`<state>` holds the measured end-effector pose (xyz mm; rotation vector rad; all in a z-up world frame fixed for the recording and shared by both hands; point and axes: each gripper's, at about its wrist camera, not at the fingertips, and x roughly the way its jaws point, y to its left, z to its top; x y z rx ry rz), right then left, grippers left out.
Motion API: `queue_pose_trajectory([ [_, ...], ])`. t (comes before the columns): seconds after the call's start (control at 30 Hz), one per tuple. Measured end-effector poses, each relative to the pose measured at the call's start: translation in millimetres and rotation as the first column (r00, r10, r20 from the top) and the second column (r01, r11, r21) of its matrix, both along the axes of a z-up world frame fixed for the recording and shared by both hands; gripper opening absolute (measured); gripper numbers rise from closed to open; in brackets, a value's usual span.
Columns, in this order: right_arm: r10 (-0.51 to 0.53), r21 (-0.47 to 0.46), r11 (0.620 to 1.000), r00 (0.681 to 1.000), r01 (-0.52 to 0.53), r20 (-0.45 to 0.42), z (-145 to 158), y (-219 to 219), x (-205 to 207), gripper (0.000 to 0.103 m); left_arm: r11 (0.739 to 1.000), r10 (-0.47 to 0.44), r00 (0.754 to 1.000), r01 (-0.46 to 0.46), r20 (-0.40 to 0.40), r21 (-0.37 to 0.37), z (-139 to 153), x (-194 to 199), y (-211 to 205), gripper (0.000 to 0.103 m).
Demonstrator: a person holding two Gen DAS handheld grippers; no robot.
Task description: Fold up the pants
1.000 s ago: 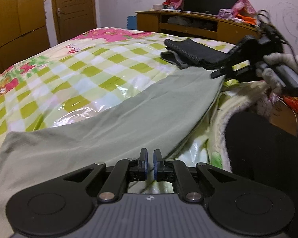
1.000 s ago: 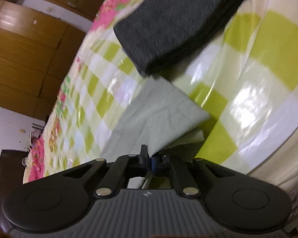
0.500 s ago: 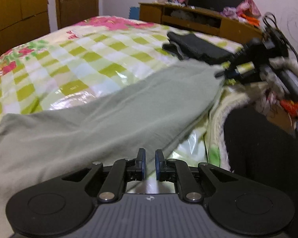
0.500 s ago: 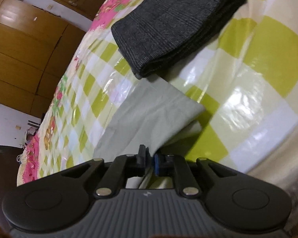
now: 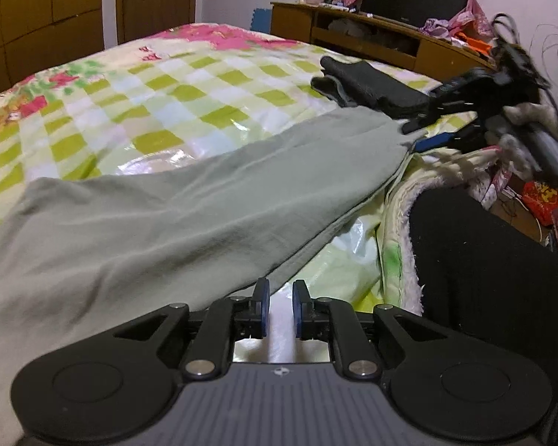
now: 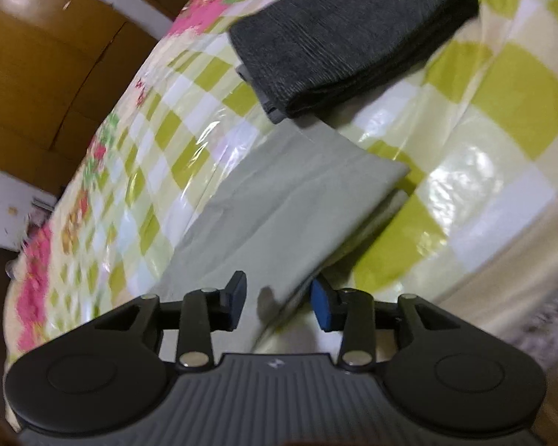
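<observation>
Both the left gripper [image 5: 278, 299] and right gripper [image 6: 279, 299] are showing black linkage arms, silver screws, blue pads and ribbed grey housings; the person's leg [image 5: 480, 260] is wearing black.

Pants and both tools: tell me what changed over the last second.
Both tools let go. The right tool was pinched on the pants' corner and its jaws are opening, the cloth loose between them. The left tool is opening too, clear of the hem. The pants stay flat; the dark folded garment stayed put.

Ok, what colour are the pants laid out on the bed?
Pale grey-green, plain with no pattern. The pants show best in the left wrist view.
</observation>
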<state>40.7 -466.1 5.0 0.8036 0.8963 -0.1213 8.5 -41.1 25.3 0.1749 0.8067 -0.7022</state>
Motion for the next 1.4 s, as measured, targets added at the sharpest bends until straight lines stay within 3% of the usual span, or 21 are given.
queue_pose_trajectory([
  [0.07, 0.051, -0.092, 0.995, 0.999, -0.049, 0.020, 20.5, 14.1, -13.3, 0.039, 1.000, 0.017, 1.000, -0.017, 0.026, 0.005, 4.9, -0.3, 10.8, 0.029],
  [0.13, 0.175, -0.176, 0.970, 0.984, -0.165, 0.041, 41.2, 41.0, -17.8, 0.041, 0.999, 0.049, 0.998, -0.050, 0.043, 0.015, 7.2, 3.4, 26.1, 0.031],
  [0.2, 0.358, -0.214, 0.916, 0.932, -0.340, 0.050, 52.4, 82.7, -10.3, 0.043, 0.996, 0.079, 0.995, -0.082, 0.058, 0.046, 6.5, 7.0, 39.3, 0.032],
  [0.27, 0.544, -0.252, 0.818, 0.837, -0.517, 0.048, 54.0, 132.1, 1.6, 0.043, 0.990, 0.108, 0.992, -0.113, 0.069, 0.081, 4.8, 8.8, 53.4, 0.032],
  [0.33, 0.707, -0.315, 0.675, 0.707, -0.667, 0.017, 47.5, 184.9, 12.1, 0.040, 0.984, 0.130, 0.989, -0.136, 0.064, 0.110, 1.0, 10.9, 66.3, 0.032],
  [0.4, 0.813, -0.354, 0.532, 0.580, -0.770, -0.040, 34.2, 232.6, 20.6, 0.040, 0.979, 0.132, 0.989, -0.141, 0.073, 0.145, -3.2, 9.7, 72.6, 0.032],
  [0.47, 0.881, -0.354, 0.415, 0.468, -0.838, -0.074, 20.8, 266.1, 23.0, 0.037, 0.977, 0.119, 0.990, -0.131, 0.078, 0.171, -8.1, 7.8, 75.1, 0.032],
  [0.53, 0.909, -0.401, 0.323, 0.398, -0.857, -0.121, 11.8, 290.1, 23.7, 0.037, 0.979, 0.106, 0.993, -0.114, 0.059, 0.172, -14.2, 8.4, 74.3, 0.032],
  [0.6, 0.922, -0.444, 0.258, 0.356, -0.858, -0.153, 7.2, 304.2, 22.6, 0.037, 0.979, 0.079, 0.996, -0.087, 0.047, 0.184, -21.1, 8.9, 70.9, 0.032],
  [0.7, 0.933, -0.460, 0.195, 0.308, -0.866, -0.184, 2.4, 317.1, 23.9, 0.035, 0.978, 0.042, 0.998, -0.051, 0.049, 0.202, -27.1, 11.5, 66.0, 0.032],
  [0.87, 0.936, -0.439, 0.199, 0.303, -0.876, -0.179, 3.2, 319.4, 35.8, 0.034, 0.980, 0.059, 0.997, -0.066, 0.043, 0.187, -28.7, 21.0, 71.0, 0.031],
  [1.03, 0.944, -0.473, 0.120, 0.247, -0.873, -0.217, -6.7, 333.2, 34.3, 0.034, 0.983, 0.027, 0.999, -0.033, 0.036, 0.183, -27.0, 17.0, 71.1, 0.031],
  [1.27, 0.952, -0.508, 0.059, 0.202, -0.859, -0.230, -8.8, 350.4, 30.5, 0.034, 0.979, 0.004, 0.999, -0.014, 0.049, 0.203, -27.7, 17.3, 63.5, 0.031],
  [1.4, 0.951, -0.498, 0.080, 0.215, -0.864, -0.221, -10.3, 353.1, 33.9, 0.034, 0.973, 0.056, 0.997, -0.068, 0.059, 0.220, -31.6, 26.6, 63.6, 0.030],
])
